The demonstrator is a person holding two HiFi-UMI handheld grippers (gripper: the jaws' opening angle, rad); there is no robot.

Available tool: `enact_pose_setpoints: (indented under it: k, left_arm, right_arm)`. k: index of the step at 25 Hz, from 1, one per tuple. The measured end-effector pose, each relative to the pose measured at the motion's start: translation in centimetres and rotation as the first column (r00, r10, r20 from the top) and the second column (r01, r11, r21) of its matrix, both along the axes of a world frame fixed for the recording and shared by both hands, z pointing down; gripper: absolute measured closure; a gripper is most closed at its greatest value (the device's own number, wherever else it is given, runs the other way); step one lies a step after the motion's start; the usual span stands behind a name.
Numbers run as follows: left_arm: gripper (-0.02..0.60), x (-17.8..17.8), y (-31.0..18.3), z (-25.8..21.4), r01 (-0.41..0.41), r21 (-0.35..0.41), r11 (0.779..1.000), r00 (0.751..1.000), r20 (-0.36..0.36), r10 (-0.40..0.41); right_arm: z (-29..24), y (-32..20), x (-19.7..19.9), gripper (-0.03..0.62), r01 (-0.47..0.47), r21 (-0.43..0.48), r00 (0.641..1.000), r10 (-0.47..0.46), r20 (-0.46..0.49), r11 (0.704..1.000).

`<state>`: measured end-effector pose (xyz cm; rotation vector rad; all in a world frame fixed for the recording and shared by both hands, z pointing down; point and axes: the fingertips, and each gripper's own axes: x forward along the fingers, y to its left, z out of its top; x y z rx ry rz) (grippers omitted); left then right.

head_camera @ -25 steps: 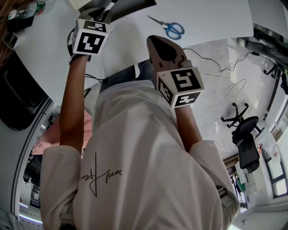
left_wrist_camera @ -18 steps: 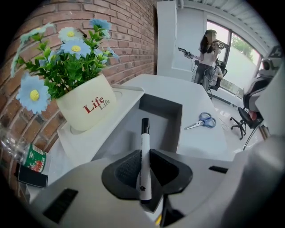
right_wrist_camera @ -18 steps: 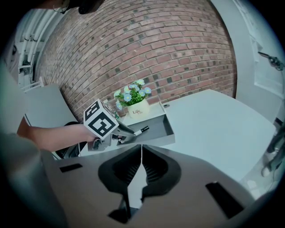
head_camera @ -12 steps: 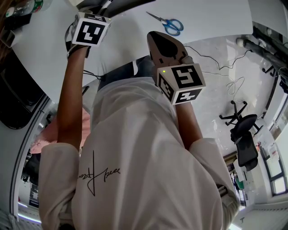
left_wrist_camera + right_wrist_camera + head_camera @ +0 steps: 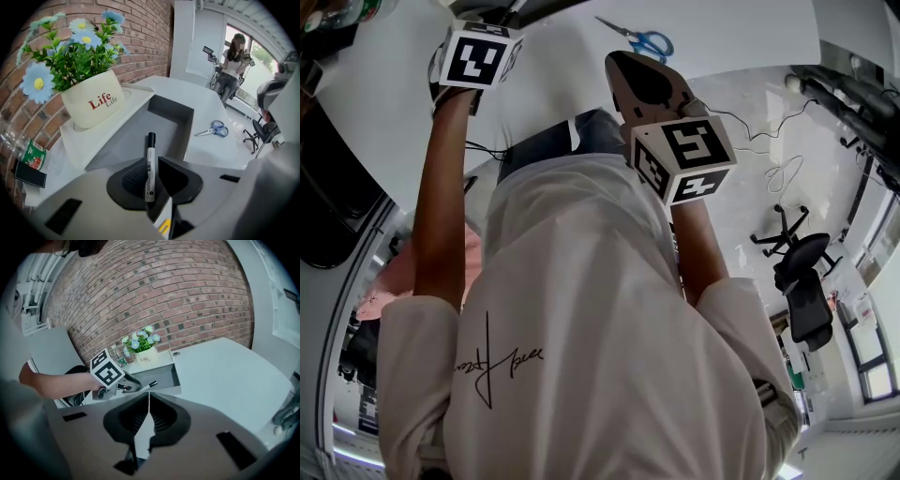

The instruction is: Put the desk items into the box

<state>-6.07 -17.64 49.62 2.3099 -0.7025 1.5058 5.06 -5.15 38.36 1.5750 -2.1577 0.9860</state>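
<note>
White marker [image 5: 150, 146] sits pinched in my left gripper [image 5: 151, 171], cap over the grey box [image 5: 186, 123]; I judge a tilted release could bounce it off the wall. My right gripper [image 5: 146, 404] is closed, empty. Scissors [image 5: 213, 129] lie farther out, uncollected.

The white desk [image 5: 206, 151] bears the open grey box [image 5: 172, 110], with blue-handled scissors [image 5: 213, 129] lying near it.

The right gripper [image 5: 149, 395] sat with jaws pressed together and empty, while beyond it the left gripper [image 5: 139, 387] held a marker [image 5: 151, 385] over the box [image 5: 176, 377], a flowerpot [image 5: 146, 360] on its ledge against the brick wall [image 5: 164, 296].
</note>
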Motion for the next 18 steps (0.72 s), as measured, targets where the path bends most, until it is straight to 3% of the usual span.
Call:
enact_pose_setpoints:
  k: [14,18]
  left_arm:
    - [0.51,-1.1,0.7,-1.7,0.054,0.05,0.997,0.998,-0.02,-0.053]
    - [0.51,-1.3,1.7,-2.6,0.083,0.06,0.995,0.995,-0.066,-0.079]
  right_arm:
    - [-0.4,0.4,0.9,0.566,0.105,0.023,0.993,-0.103,-0.05,0.994]
    - [-0.6,1.0,0.1,0.566,0.132,0.035,0.99,-0.13,-0.045,0.991]
